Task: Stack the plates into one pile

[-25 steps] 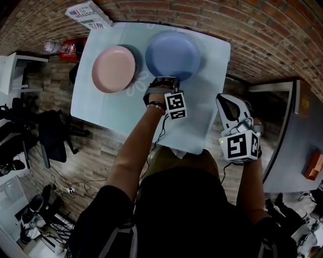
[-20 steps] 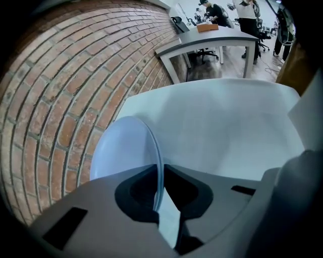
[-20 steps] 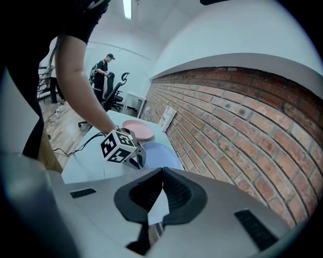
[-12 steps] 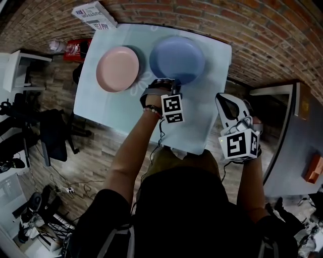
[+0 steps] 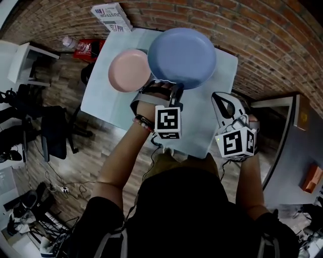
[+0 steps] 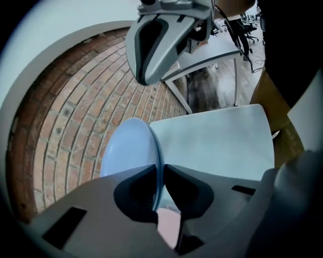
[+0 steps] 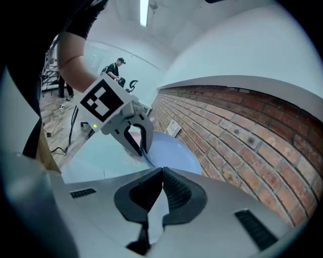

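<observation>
A blue plate (image 5: 182, 56) hangs tilted above the pale blue table (image 5: 103, 103), its left rim overlapping the pink plate (image 5: 126, 71), which still lies on the table. My left gripper (image 5: 169, 86) is shut on the blue plate's near rim. The left gripper view shows that plate (image 6: 126, 151) edge-on between the left gripper's (image 6: 160, 174) pads, with the pink plate (image 6: 169, 227) below. My right gripper (image 5: 222, 99) is shut on nothing over the table's right edge. Its own view looks past the right gripper's (image 7: 162, 176) closed jaws at the left gripper (image 7: 135, 135) and the blue plate (image 7: 174, 151).
A printed box (image 5: 112, 15) and a red item (image 5: 90, 47) sit beyond the table's far left corner. A brick wall (image 5: 262, 35) runs close behind the table. A grey desk (image 5: 298, 146) stands to the right, office chairs (image 5: 50, 131) to the left.
My left gripper has lifted the blue plate off the table, and the plate now overlaps the pink one. The right gripper has risen slightly, still shut.
</observation>
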